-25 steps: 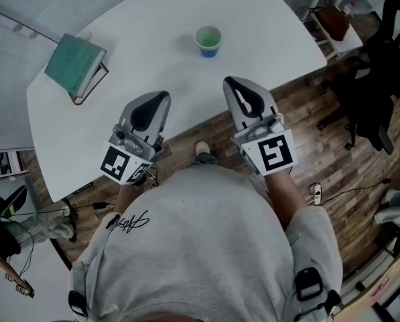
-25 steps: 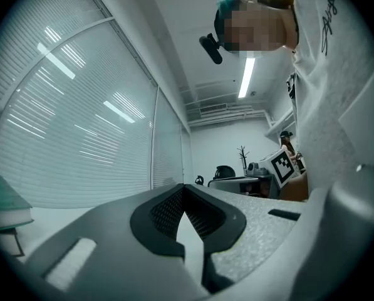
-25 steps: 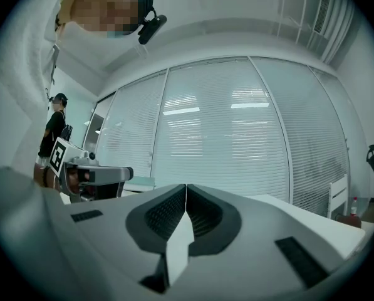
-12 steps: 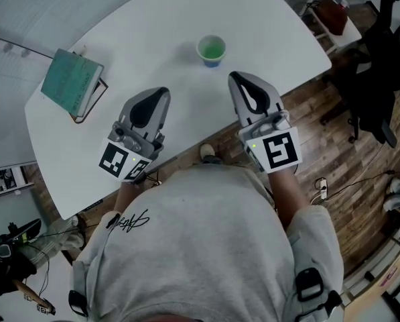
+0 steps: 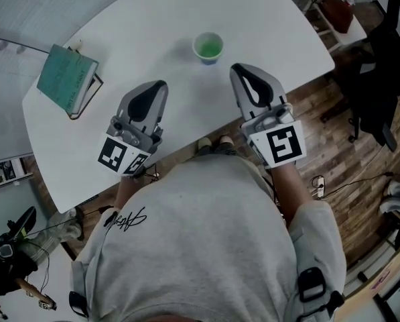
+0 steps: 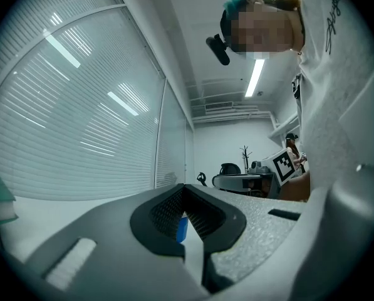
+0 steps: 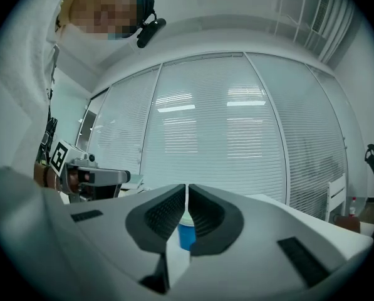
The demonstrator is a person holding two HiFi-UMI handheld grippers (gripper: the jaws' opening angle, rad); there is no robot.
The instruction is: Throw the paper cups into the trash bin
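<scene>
A white rounded table (image 5: 153, 19) carries a paper cup (image 5: 208, 47) — and, well apart, a teal book (image 5: 67, 79).

From overhead I see a paper cup (image 5: 208, 46), green inside with a blue base, standing upright on the white table (image 5: 153, 25). My left tongs (image 5: 156, 87) and right tongs (image 5: 240, 70) hover over the table's near edge, jaws together. The cup sits beyond and between them, touching neither. A teal book (image 5: 67, 79) lies at the table's left end. Wooden floor (image 5: 320, 119) shows on the right.
</scene>
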